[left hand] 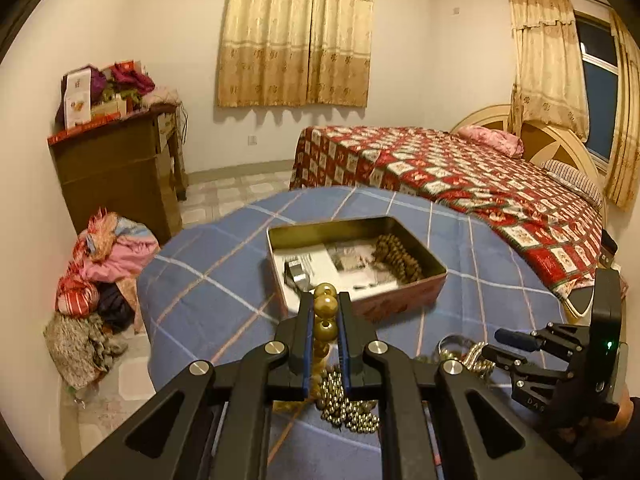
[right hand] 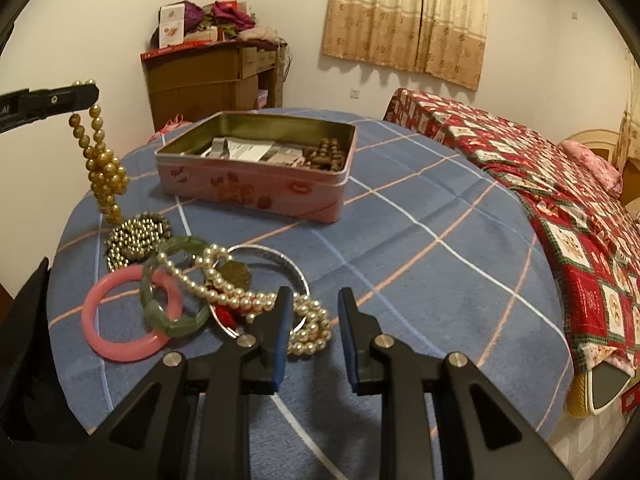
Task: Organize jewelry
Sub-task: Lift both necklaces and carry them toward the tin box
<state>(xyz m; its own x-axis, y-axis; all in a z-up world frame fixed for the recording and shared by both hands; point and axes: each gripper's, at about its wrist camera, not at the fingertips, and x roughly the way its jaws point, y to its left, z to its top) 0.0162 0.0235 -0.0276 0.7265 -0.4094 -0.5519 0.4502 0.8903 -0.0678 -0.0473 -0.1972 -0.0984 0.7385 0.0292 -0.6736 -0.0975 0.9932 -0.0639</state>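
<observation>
My left gripper (left hand: 325, 312) is shut on a golden bead necklace (left hand: 325, 306); in the right wrist view the necklace (right hand: 105, 168) hangs from it above the table's left side, its lower end near the cloth. The pink tin box (right hand: 256, 190) stands open mid-table, holding a brown bead strand (right hand: 325, 152), papers and a small metal item (left hand: 297, 274). My right gripper (right hand: 314, 320) is open and empty, just above a pearl necklace (right hand: 240, 300). Beside it lie a pink bangle (right hand: 120, 344), a green bangle (right hand: 160, 312), a silver bangle (right hand: 296, 272) and a small metallic bead pile (right hand: 134, 236).
The round table has a blue plaid cloth (right hand: 420, 280). A bed with a red patterned cover (right hand: 560, 208) stands to the right. A wooden cabinet (right hand: 200, 80) with clutter is at the far wall. Clothes (left hand: 96, 280) are piled on the floor left.
</observation>
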